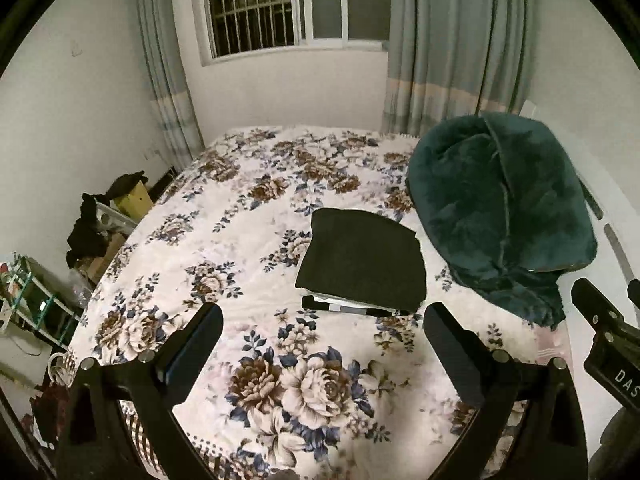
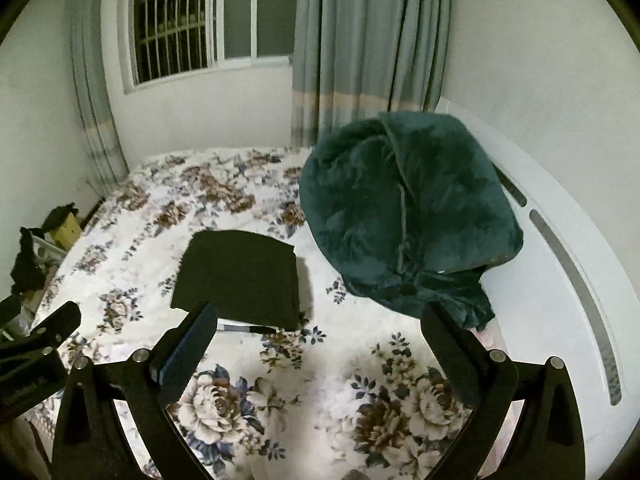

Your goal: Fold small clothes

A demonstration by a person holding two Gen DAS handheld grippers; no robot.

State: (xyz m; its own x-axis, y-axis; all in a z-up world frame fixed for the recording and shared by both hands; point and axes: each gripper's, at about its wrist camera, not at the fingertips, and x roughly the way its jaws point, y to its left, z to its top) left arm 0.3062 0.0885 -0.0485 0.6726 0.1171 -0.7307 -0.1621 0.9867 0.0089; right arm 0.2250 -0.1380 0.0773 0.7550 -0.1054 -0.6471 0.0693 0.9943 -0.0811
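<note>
A folded black garment (image 1: 362,258) lies on top of a small stack of folded clothes (image 1: 352,308) on the floral bedspread (image 1: 224,240). It also shows in the right wrist view (image 2: 240,276), with a white and black layer (image 2: 248,326) under it. My left gripper (image 1: 322,320) is open and empty, held above the bed in front of the stack. My right gripper (image 2: 318,320) is open and empty, to the right of the stack. The right gripper's body shows at the left view's right edge (image 1: 608,336).
A large dark green fleece blanket (image 1: 500,216) is bundled at the right on the bed, also in the right wrist view (image 2: 404,212). A white headboard (image 2: 560,248) runs along the right. Boxes and dark clothes (image 1: 104,220) stand left of the bed. Window and curtains behind.
</note>
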